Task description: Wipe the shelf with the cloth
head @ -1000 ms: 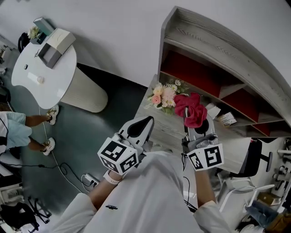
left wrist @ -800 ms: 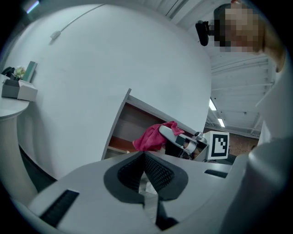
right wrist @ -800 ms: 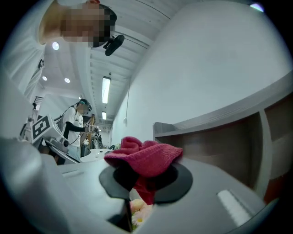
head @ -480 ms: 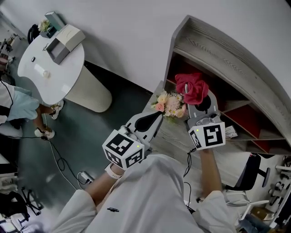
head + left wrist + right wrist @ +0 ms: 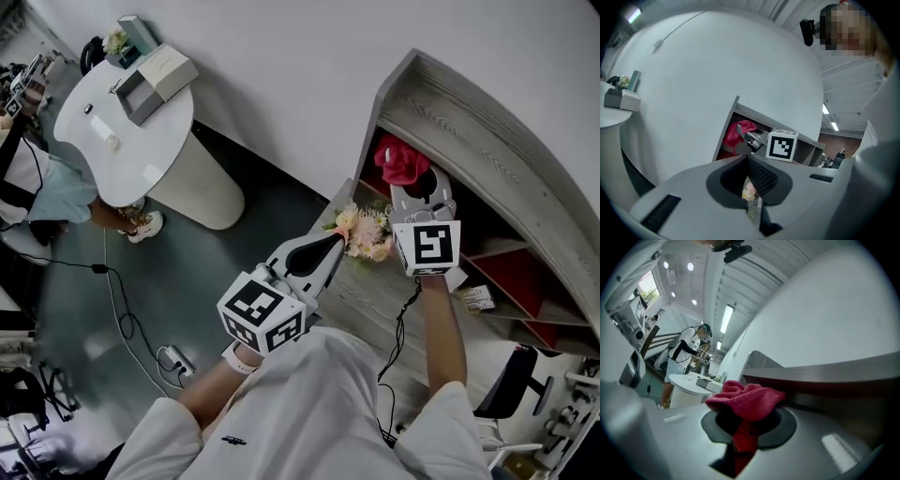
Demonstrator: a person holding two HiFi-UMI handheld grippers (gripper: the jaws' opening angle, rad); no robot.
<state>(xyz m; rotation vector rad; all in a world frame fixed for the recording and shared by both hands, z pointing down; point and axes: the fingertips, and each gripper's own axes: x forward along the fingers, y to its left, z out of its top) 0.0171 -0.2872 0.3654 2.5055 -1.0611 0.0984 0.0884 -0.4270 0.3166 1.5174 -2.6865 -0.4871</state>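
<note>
Right claw clamped on red cloth, arm outstretched into the shelf; left claw together, empty, near flowers.

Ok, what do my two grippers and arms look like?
The left gripper and right gripper are pale grey shells with black ribbed pads; each carries a white cube with black square markers. A black cable hangs from the right gripper. The person wears a white short-sleeved shirt and a pale band on the left wrist.

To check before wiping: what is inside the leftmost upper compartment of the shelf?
Only the red cloth, held by the right gripper, shows there. Anything under or behind the cloth is covered.
</note>
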